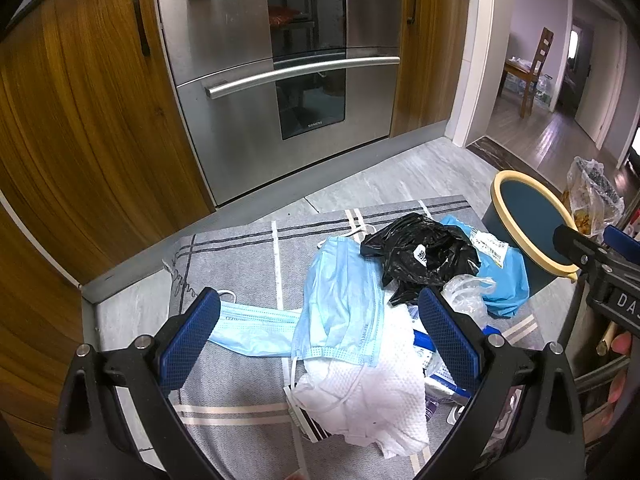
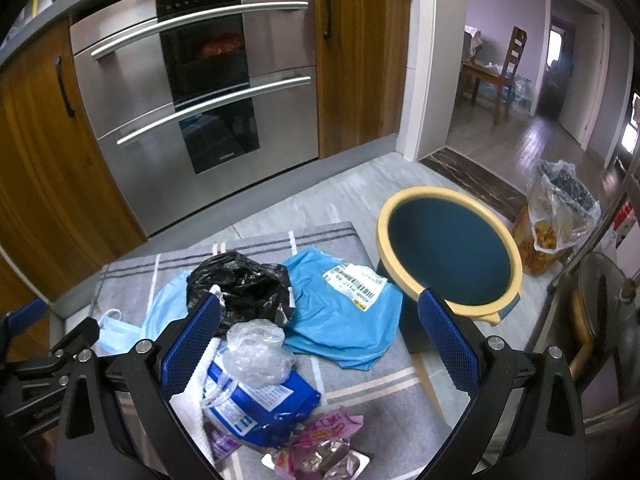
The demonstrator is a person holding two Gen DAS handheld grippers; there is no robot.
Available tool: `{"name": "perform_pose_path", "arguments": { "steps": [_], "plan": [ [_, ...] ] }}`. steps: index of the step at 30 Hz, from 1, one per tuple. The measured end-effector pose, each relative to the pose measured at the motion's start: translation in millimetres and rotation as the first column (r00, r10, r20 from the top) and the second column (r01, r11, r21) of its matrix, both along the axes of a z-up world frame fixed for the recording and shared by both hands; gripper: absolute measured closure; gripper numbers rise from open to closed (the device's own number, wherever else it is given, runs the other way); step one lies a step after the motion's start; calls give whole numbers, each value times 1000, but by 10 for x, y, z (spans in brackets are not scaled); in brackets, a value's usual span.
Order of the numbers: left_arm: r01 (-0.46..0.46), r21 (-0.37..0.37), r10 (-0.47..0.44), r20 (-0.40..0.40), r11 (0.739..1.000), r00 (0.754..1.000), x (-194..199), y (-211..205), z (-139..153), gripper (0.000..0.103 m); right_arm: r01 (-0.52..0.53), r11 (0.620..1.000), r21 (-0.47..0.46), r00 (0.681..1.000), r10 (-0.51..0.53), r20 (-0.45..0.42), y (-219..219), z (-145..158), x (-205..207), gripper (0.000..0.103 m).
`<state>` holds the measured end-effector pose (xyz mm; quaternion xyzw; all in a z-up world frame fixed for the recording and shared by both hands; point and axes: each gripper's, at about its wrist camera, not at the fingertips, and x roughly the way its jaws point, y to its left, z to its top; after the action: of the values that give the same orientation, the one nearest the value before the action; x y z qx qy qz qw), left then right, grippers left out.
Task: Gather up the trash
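Note:
Trash lies in a pile on a grey striped mat (image 1: 240,264): light blue face masks (image 1: 344,292), a white tissue (image 1: 372,396), a black plastic bag (image 1: 420,256) (image 2: 240,288), a light blue mailer bag (image 2: 344,320) (image 1: 504,276), a clear crumpled bag (image 2: 256,352), a dark blue packet (image 2: 264,408) and a pink wrapper (image 2: 328,440). A dark blue bin with a yellow rim (image 2: 448,256) (image 1: 528,216) stands open to the right of the mat. My left gripper (image 1: 320,340) is open above the masks and tissue. My right gripper (image 2: 320,344) is open above the clear bag and mailer.
A stainless steel oven (image 1: 280,80) and wooden cabinets (image 1: 80,120) stand behind the mat. A clear bag of food (image 2: 560,220) sits right of the bin. A doorway leads to a room with a wooden chair (image 2: 508,76).

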<state>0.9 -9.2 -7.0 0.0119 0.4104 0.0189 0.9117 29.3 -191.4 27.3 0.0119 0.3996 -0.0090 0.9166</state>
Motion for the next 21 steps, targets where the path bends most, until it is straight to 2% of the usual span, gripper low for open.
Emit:
{"name": "perform_pose_path", "arguments": {
  "steps": [21],
  "plan": [
    [1,0,-1,0,1000,1000,-11,-2,-8,5,5,1000,1,1000,-5,-7,-7,-7,6,5]
  ]
}}
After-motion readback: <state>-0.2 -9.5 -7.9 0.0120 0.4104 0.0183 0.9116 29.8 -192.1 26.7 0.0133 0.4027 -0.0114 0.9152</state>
